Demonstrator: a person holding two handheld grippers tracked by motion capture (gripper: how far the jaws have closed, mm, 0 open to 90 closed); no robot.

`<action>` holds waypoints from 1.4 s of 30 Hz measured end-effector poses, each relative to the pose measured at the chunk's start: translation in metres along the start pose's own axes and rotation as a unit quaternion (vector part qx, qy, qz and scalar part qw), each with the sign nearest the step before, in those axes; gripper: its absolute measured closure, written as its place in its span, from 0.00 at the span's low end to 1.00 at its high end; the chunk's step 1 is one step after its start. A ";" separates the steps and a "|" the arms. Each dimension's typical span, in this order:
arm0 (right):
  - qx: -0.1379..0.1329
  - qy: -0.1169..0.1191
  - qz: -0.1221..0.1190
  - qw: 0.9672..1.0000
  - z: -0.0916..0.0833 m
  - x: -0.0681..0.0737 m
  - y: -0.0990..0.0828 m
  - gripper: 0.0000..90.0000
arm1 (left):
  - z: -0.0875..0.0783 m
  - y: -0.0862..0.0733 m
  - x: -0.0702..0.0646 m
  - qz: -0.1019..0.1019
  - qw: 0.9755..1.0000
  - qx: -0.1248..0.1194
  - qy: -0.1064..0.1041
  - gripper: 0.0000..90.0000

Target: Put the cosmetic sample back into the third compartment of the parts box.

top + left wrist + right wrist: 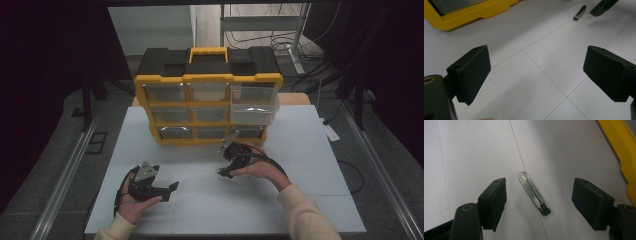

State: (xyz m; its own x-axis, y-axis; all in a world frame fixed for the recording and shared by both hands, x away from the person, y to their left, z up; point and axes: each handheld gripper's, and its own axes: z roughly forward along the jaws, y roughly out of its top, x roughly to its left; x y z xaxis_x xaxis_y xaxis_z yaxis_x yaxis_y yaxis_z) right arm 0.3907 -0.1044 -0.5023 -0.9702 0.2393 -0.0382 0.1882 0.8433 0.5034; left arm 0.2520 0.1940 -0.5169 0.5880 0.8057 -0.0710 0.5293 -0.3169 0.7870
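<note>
A: Surface?
B: White table top, thin seam lines crossing it, a strip of wood showing at the far edge. Grey floor around it, metal rails either side, cables and a metal stand leg beyond — dark curtains left and right.

A: What's on it?
B: Yellow-and-black drawer organiser at the far middle, top-right clear drawer pulled out.

A: Grippers?
B: Left gripper near the front left, low over bare table, jaws spread wide, nothing between them. Right gripper just in front of the organiser, jaws spread too.

A: And the small item?
B: A clear-handled screwdriver bit with a black tip — flat on the table, between the right jaws, touching neither.
</note>
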 end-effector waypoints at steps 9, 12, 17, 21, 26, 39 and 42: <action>0.026 0.012 -0.008 1.000 0.010 -0.002 -0.002 0.42 | 0.001 0.000 0.000 0.000 1.000 0.001 0.000 0.09; 0.032 0.011 -0.011 0.999 0.009 -0.003 0.001 0.49 | 0.001 0.000 0.000 0.000 1.000 0.001 0.000 0.09; 0.058 0.029 -0.044 0.997 0.010 0.000 0.009 0.64 | 0.001 0.000 0.000 0.000 1.000 0.002 0.001 0.09; 0.065 0.039 -0.046 0.996 0.010 0.000 0.011 0.71 | 0.000 0.000 0.001 0.000 1.000 0.001 0.001 0.09; 0.067 0.050 -0.051 0.995 0.010 -0.002 0.011 0.90 | 0.000 -0.001 0.001 0.000 1.000 0.002 0.002 0.09; 0.067 0.045 -0.078 0.994 0.008 0.001 0.013 0.90 | 0.000 -0.001 0.002 -0.002 1.000 0.002 0.005 0.09; 0.066 0.039 -0.059 0.995 0.001 0.004 0.014 0.90 | 0.000 -0.001 0.002 -0.002 1.000 0.002 0.005 0.09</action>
State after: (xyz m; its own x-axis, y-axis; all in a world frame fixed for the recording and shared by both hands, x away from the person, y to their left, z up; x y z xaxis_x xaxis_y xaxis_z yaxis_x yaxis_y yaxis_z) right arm 0.3898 -0.0913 -0.4965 -0.9947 0.1011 -0.0210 0.0855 0.9203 0.3818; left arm 0.2527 0.1963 -0.5177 0.5794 0.8122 -0.0679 0.5345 -0.3157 0.7840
